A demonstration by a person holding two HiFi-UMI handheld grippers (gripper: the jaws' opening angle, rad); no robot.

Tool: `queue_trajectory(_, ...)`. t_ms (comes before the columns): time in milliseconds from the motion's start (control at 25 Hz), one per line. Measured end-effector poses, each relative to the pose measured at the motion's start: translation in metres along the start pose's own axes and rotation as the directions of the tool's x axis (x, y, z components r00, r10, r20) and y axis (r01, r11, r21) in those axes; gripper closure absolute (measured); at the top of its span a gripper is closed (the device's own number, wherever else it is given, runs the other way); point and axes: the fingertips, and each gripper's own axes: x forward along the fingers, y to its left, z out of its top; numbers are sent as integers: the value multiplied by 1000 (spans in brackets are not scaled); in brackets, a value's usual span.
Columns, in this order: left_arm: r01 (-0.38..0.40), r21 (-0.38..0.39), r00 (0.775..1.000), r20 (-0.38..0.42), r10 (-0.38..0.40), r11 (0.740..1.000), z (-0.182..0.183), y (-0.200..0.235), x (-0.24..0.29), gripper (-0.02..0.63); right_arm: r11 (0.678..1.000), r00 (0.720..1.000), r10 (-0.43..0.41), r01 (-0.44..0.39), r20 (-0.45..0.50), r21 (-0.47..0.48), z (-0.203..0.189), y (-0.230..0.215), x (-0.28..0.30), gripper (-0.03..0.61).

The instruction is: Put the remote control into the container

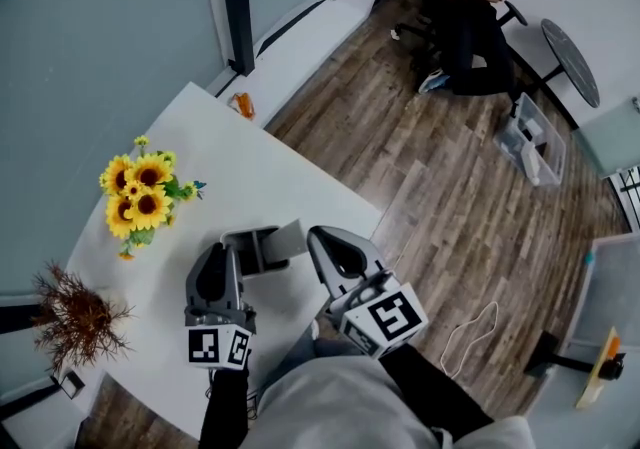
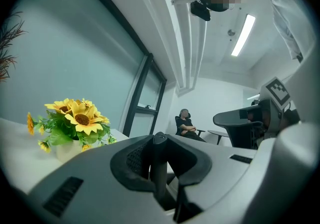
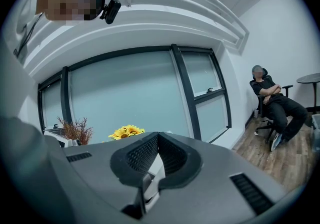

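A small grey container stands on the white table, near its front right edge. My left gripper hovers just left of the container with its jaws pressed together and nothing between them. My right gripper is just right of the container, also shut and empty. In the left gripper view the shut left gripper points level across the room, and in the right gripper view the right gripper does the same. No remote control shows in any view.
A pot of sunflowers and a dried brown plant stand on the table's left side. A small orange thing lies at the far corner. A person sits in a chair across the wooden floor, beside a clear bin.
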Motion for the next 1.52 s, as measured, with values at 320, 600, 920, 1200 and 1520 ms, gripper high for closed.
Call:
queue_trajectory(320,9,6,1000,-12,-9,1000,-7,0,0,545,1000,1000,-2,2,-5,-2,-2,1,2,574)
queue_trajectory(600,21,48,999,-35,-19,999,-12,-6,1,545,1000,1000,-4,4,-7,-3,-2,1,2,574)
queue_trajectory(920,30,84,998,-61,-25,996,-20,-11,2,545,1000,1000,-3,3,-14,-8,-3,1,2,574)
queue_trajectory(1200,41,110,996,-79,-33,993,-24,-13,3,545,1000,1000,-5,5,-18,-11,-4,2,2,574)
queue_trajectory(1520,85,166,992,-109,-67,982,-27,-27,4,545,1000,1000,-11,10,-26,-17,-6,3,1,574)
